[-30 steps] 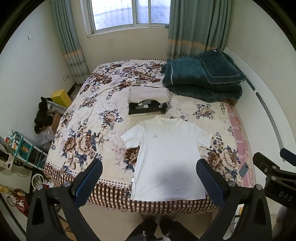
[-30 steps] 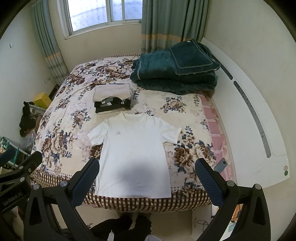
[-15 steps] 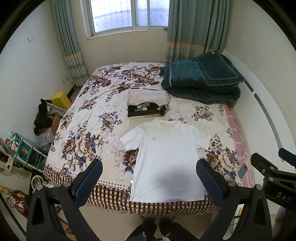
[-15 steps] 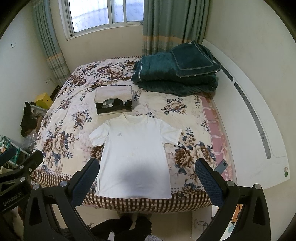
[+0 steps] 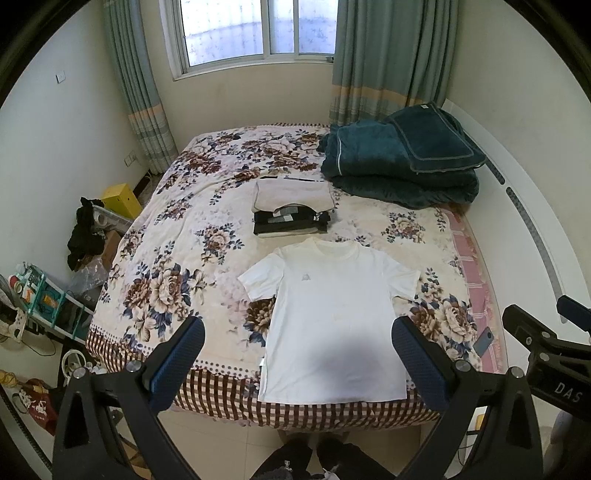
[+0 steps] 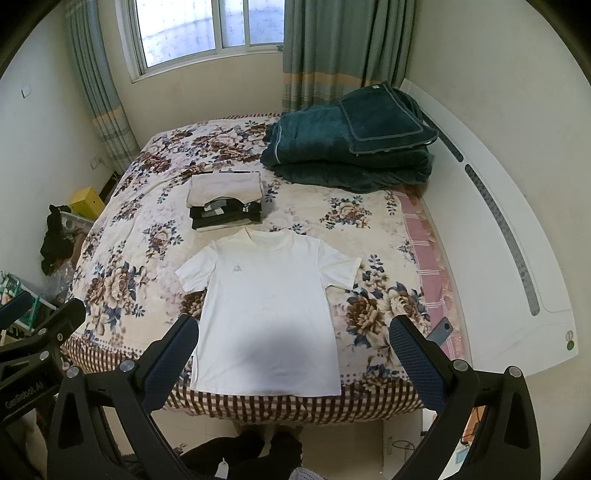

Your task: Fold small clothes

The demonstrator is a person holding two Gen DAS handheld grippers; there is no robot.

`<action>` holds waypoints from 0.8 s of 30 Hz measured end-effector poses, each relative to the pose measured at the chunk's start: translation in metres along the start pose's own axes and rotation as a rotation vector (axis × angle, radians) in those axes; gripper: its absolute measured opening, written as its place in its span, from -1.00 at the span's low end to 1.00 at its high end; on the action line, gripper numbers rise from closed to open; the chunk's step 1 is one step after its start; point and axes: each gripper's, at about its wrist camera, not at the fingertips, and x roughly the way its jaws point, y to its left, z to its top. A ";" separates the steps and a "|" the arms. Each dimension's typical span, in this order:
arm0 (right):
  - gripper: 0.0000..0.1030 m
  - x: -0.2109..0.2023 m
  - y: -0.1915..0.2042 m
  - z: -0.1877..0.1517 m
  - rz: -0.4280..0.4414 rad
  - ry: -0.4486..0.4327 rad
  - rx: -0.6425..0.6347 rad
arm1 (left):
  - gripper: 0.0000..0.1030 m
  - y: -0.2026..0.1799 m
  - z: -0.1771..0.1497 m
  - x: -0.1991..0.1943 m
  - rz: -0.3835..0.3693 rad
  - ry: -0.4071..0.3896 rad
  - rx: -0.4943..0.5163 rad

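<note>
Floral bedspread [image 5: 177,236] covers the bed under a window. White T-shirt [image 5: 332,325] lies flat, face up, hem at the near edge; folded stack [image 5: 291,212] just beyond its collar. Left gripper [image 5: 299,354] and right gripper [image 6: 293,350] hover above, jaws spread, empty. Small dark object, possibly a phone [image 6: 439,330], near the right edge.

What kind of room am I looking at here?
Most likely a home bedroom. A bed with a floral cover fills the room, a folded teal quilt lies at its far corner, and a curtained window sits behind it. A white T-shirt lies spread flat for folding.
</note>
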 end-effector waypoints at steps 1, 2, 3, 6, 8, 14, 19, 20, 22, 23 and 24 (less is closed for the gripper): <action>1.00 -0.001 0.000 0.000 0.001 -0.001 0.002 | 1.00 -0.001 0.000 0.000 0.001 -0.001 0.000; 1.00 0.000 0.000 -0.001 0.001 -0.001 0.002 | 1.00 -0.001 0.001 0.000 0.002 -0.001 0.002; 1.00 -0.002 0.000 0.002 0.003 -0.002 0.002 | 1.00 -0.002 0.001 0.000 0.001 0.000 0.003; 1.00 -0.006 0.000 0.008 0.006 -0.004 0.004 | 1.00 -0.005 0.002 -0.002 0.001 -0.003 0.002; 1.00 -0.006 -0.002 0.007 0.005 -0.005 0.001 | 1.00 -0.003 0.000 -0.002 0.000 -0.003 -0.001; 1.00 -0.008 -0.002 0.007 0.007 -0.008 0.005 | 1.00 -0.004 0.001 -0.005 0.000 -0.010 0.001; 1.00 -0.007 -0.001 0.005 0.005 -0.009 0.005 | 1.00 -0.004 0.002 -0.007 -0.001 -0.019 0.000; 1.00 -0.007 -0.001 0.004 0.007 -0.009 0.006 | 1.00 -0.001 0.000 -0.007 -0.002 -0.020 -0.001; 1.00 -0.010 0.000 0.007 0.006 -0.011 0.005 | 1.00 0.000 0.000 -0.007 -0.003 -0.023 -0.002; 1.00 -0.009 -0.001 0.006 0.008 -0.010 0.006 | 1.00 0.001 0.000 -0.007 -0.002 -0.025 -0.002; 1.00 -0.011 -0.001 0.009 0.009 -0.011 0.008 | 1.00 0.000 0.001 -0.007 -0.004 -0.026 -0.002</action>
